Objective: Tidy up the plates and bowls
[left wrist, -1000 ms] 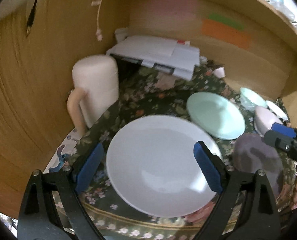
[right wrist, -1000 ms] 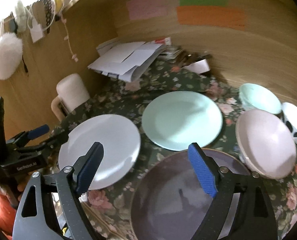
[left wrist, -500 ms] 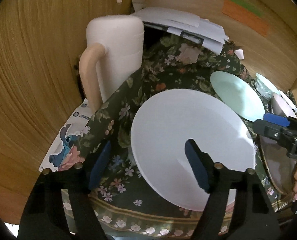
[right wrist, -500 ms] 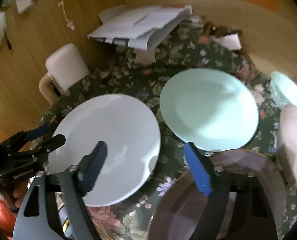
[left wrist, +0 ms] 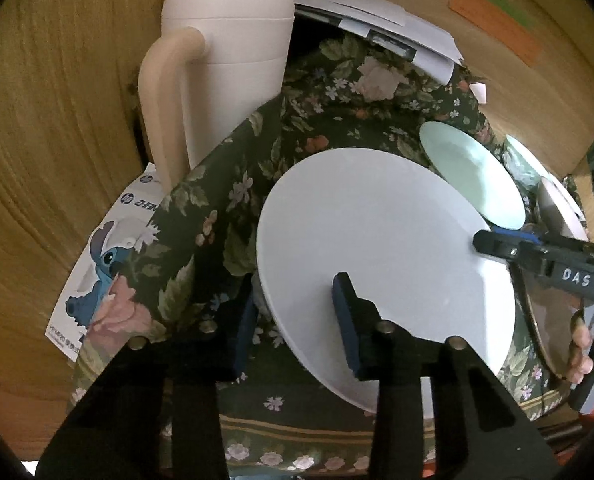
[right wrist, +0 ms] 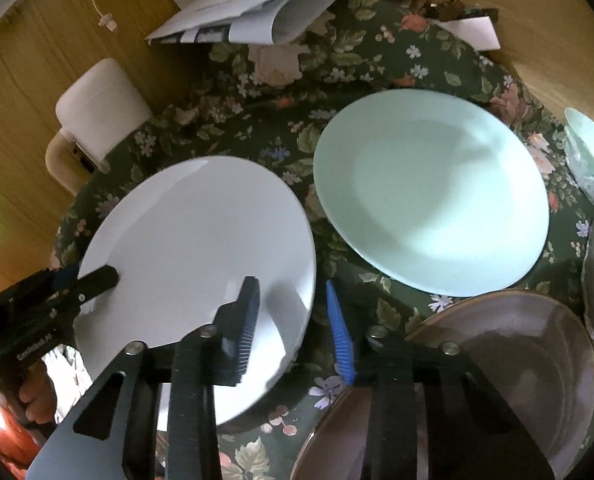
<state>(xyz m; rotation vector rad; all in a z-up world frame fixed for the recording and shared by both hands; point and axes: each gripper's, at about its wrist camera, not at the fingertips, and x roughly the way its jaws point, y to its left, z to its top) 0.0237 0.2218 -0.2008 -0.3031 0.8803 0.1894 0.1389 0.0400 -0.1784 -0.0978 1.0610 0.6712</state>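
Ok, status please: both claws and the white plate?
Left claw open, astride white plate rim. Right claw open, astride opposite rim. Mint plate close beside, apart.

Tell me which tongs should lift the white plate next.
Either could. Both tongs straddle the white plate: the left at its left rim, the right at its right rim, beside the green plate. Neither looks closed yet, and I can't tell which is nearer gripping.

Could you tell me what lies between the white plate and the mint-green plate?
Only floral tablecloth; the right wrist view shows a narrow strip between white plate and mint-green plate.
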